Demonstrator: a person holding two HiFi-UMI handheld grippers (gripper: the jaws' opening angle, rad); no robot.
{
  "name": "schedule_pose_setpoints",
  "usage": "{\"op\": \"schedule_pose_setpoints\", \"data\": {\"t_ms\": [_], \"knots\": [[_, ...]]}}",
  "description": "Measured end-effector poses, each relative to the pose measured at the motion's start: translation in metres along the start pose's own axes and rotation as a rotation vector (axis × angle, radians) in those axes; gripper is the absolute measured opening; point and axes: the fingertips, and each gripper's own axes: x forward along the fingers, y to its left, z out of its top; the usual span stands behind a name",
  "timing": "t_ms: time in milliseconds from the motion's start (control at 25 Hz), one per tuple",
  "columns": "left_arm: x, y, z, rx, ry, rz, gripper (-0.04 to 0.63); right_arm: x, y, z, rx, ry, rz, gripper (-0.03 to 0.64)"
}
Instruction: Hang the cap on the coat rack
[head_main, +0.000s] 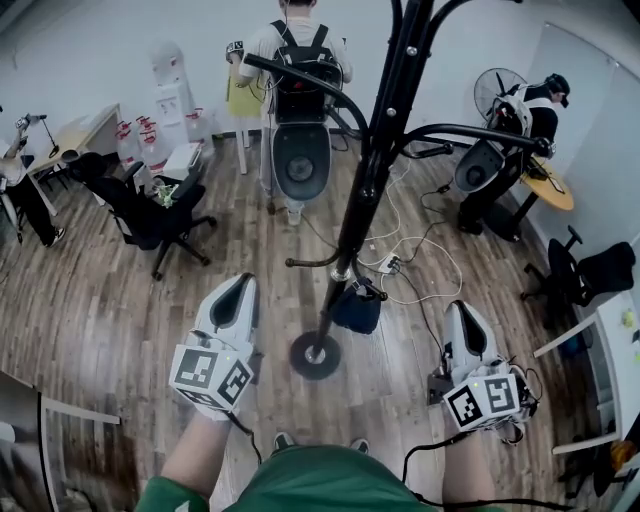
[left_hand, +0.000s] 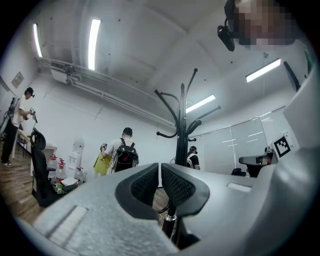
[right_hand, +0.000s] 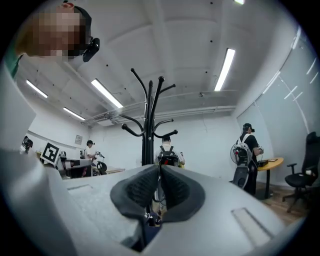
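Wooden floor (head_main: 110, 300) under everything. Black coat rack (head_main: 375, 160) stands ahead of both claws, its round base (head_main: 314, 355) between them, nearer the left one. Person with a backpack (head_main: 298, 60) stands far beyond the rack, back turned. Black office chair (head_main: 150, 215) sits ahead and left of the left claw. Left claw (left_hand: 159, 172): jaws together, nothing between them, pointing toward the rack pole. Right claw (right_hand: 160, 172): jaws together too and empty, rack pole straight ahead of it. What looks like the dark blue cap (head_main: 357, 308) hangs low on the rack from a short hook. It is ahead and left of the right claw, clear of both claws. White cables (head_main: 415, 250) lie on the floor beyond the right claw.
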Motion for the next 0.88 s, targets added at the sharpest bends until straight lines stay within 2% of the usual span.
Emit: {"op": "schedule_pose_setpoints", "data": {"t_ms": [280,880], "knots": [[0.011,-0.047,0.012,0.027,-0.007,-0.025,0.023,-0.009,-0.016,0.024,-0.036,-0.050,0.031,0.015],[0.026,-0.080,-0.010,0.028,0.044,-0.018,0.023,-0.015,-0.047,0.017,-0.032,-0.033,0.054,0.015]]}}
